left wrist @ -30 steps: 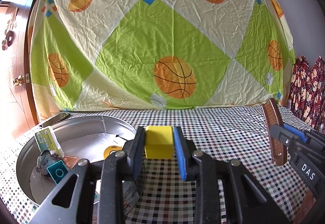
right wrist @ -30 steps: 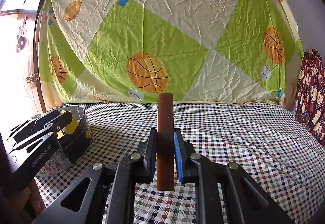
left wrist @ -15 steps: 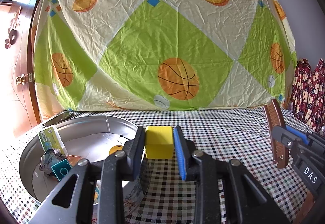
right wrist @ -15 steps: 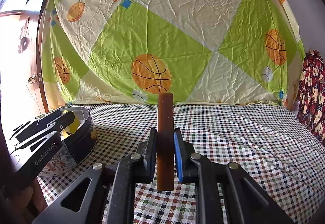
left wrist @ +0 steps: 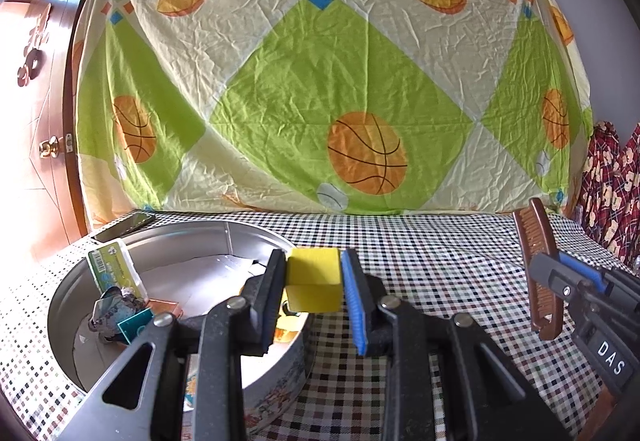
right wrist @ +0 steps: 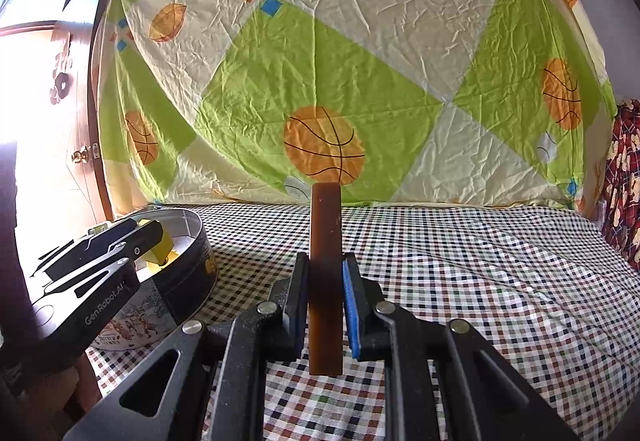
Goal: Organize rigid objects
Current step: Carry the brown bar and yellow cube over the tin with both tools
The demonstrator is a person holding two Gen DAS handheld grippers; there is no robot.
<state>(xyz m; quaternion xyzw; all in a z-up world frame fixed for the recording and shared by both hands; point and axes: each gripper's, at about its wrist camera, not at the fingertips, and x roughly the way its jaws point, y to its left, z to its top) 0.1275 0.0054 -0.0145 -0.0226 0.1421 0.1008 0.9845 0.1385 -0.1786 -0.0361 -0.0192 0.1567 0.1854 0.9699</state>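
My left gripper [left wrist: 314,281] is shut on a yellow cube [left wrist: 314,285] and holds it over the right rim of a round metal tin [left wrist: 80,289]. The tin holds a green card box [left wrist: 114,269], a teal tile and other small items. My right gripper [right wrist: 325,305] is shut on a brown comb [right wrist: 325,273], held upright above the checked cloth. In the left wrist view the comb [left wrist: 538,269] and right gripper [left wrist: 560,281] show at the right. In the right wrist view the left gripper [right wrist: 160,241] with the cube [right wrist: 162,243] is over the tin [right wrist: 192,261].
The table is covered with a checked cloth [right wrist: 460,281]. A basketball-print sheet [left wrist: 320,81] hangs behind it. A phone [left wrist: 124,227] lies behind the tin. A wooden door [left wrist: 36,121] stands at the left and patterned red fabric [left wrist: 612,193] at the right.
My left gripper with the yellow cube has drifted left, further over the tin's rim. The right gripper with the comb has barely moved.
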